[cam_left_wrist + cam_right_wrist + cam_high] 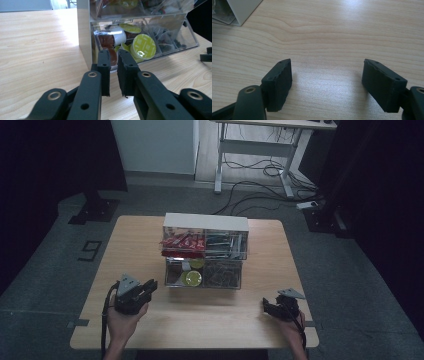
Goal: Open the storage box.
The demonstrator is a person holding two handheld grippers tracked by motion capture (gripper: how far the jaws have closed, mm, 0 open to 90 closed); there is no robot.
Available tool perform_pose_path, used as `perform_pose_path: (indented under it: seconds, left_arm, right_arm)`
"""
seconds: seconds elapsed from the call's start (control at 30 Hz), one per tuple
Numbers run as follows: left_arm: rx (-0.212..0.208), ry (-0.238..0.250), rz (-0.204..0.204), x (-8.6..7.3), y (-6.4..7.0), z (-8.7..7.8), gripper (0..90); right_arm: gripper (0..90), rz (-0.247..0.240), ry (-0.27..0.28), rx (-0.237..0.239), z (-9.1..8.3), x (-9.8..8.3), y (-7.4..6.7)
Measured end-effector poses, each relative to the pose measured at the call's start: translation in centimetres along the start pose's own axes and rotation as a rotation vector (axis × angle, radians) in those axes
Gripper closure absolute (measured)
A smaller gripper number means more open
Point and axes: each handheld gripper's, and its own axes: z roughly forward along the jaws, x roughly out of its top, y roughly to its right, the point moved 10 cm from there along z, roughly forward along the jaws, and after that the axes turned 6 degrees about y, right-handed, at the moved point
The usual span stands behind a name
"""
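A clear two-tier drawer organizer with a white top stands in the middle of the light wooden table, and both grippers sit on the near side of it, one toward each front corner. The left gripper is held by the person's left hand just beside the organizer's lower left corner; its jaws are almost together with only a narrow slit between them and nothing in it, and in the left gripper view they point at the lower drawer, close to its clear front. That drawer holds coffee capsules with yellow-green foil lids beside brown and white ones, and dark packets fill its other half. The upper tier holds red sachets on its left. The right gripper rests well apart from the organizer near the table's right edge, jaws spread wide over bare wood.
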Motion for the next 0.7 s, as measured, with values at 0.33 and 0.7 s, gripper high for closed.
perform_pose_path:
  seconds: [0.33,0.7]
  left_arm:
    - [-0.035,0.019,0.001,1.8,0.8,-0.4,85.6]
    - [-0.074,0.071,-0.007,5.0,2.0,-1.0,90.0]
  right_arm:
    - [24.5,0.001,0.001,0.001,0.0,0.0,0.0]
    - [24.9,0.003,0.002,0.0,0.0,0.0,0.1]
